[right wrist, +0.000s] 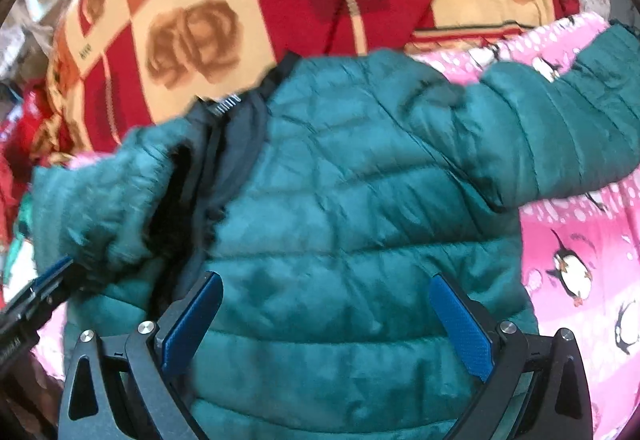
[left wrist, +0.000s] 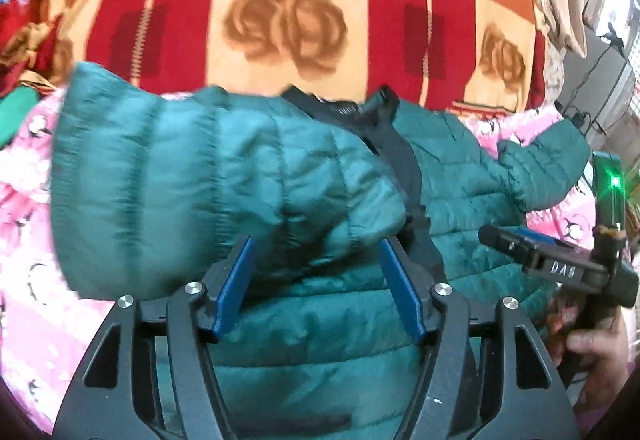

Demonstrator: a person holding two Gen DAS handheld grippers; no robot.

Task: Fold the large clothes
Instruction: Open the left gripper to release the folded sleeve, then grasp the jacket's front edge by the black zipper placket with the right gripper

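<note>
A: What blocks the way ahead?

B: The teal quilted puffer jacket (right wrist: pixel 352 200) fills the middle. Its left sleeve (left wrist: pixel 168 176) lies folded across the body, bulging just ahead of the left gripper (left wrist: pixel 316 272), whose blue-padded fingers stand apart.

A: And the right side?

B: The other sleeve (right wrist: pixel 568 112) stretches out over the pink penguin-print sheet (right wrist: pixel 580 240); bare sheet shows below it. The right gripper (right wrist: pixel 326 314), fingers spread, hangs over the jacket's body.

A: Beyond the jacket?

B: The red and orange rose-patterned blanket (left wrist: pixel 288 0) lies flat and bare. Crumpled red cloth (left wrist: pixel 24 20) crowds the far left.
</note>
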